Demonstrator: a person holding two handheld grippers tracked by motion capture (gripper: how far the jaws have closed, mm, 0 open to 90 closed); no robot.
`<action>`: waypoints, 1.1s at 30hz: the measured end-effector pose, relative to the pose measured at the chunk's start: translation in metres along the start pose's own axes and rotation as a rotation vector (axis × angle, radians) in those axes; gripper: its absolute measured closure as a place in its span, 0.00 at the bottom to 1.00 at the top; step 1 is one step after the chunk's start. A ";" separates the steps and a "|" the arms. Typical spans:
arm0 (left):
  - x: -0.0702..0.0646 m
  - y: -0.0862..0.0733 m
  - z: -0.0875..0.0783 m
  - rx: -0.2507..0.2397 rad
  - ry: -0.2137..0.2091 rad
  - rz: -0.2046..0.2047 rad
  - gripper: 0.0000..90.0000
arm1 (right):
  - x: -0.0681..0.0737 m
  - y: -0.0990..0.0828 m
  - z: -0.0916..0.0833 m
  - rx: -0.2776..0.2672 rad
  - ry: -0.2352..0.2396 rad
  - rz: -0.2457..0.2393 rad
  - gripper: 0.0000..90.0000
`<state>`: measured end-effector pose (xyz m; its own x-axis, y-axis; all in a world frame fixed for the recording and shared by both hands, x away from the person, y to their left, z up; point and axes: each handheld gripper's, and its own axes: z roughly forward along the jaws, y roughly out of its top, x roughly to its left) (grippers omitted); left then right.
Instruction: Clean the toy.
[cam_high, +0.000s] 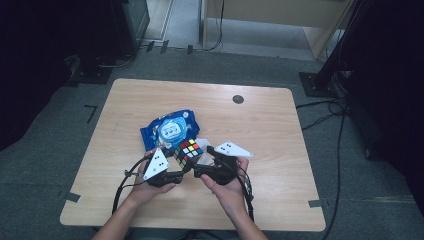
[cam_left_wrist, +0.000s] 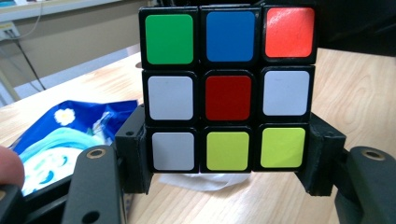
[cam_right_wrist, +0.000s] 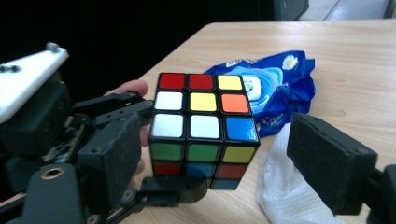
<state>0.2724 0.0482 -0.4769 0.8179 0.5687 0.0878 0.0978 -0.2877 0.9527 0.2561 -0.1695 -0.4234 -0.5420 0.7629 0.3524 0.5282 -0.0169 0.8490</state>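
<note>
A: Two tongs met over one puzzle cube (cam_high: 188, 152) in the high view. Your left tongs (cam_high: 179, 167) pinched it just above the pale wooden tabletop (cam_high: 270, 135), beside the blue wipes packet (cam_high: 170, 128), while your right tongs (cam_high: 205, 160) stood at its other side.

B: So which step was that, in your reading?

A: Holding the cube steady for a twist, I'd judge. In the left gripper view the black pads clamped the bottom row of the cube (cam_left_wrist: 227, 88) from both sides. Its stickers looked glossy and hard-edged, set in a black plastic frame.

B: And the right hand?

A: In the right gripper view your right tongs (cam_right_wrist: 229, 163) stood spread, with the cube (cam_right_wrist: 203, 128) between the pads but touching neither. Those pads looked rough and foam-like. A crumpled white tissue (cam_right_wrist: 285, 196) lay under them, and the crinkly packet (cam_right_wrist: 280, 93) behind.

B: The next move?

A: Likely you'd need to close squarely on one outer layer, and keep the left grip firm so that layer alone turns.
</note>
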 end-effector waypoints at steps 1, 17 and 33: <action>-0.002 0.001 0.000 -0.004 -0.003 -0.003 0.38 | 0.000 -0.001 0.001 0.002 0.000 0.003 0.19; -0.008 0.006 0.003 -0.019 -0.031 -0.010 0.38 | 0.007 -0.009 0.005 -0.002 -0.004 0.028 0.38; 0.025 0.012 -0.030 0.031 0.072 -0.141 0.15 | -0.017 0.016 -0.034 -0.140 -0.175 -0.074 0.38</action>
<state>0.2769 0.0821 -0.4542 0.7521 0.6586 -0.0241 0.2268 -0.2244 0.9477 0.2514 -0.2053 -0.4024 -0.4480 0.8655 0.2241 0.3888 -0.0372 0.9206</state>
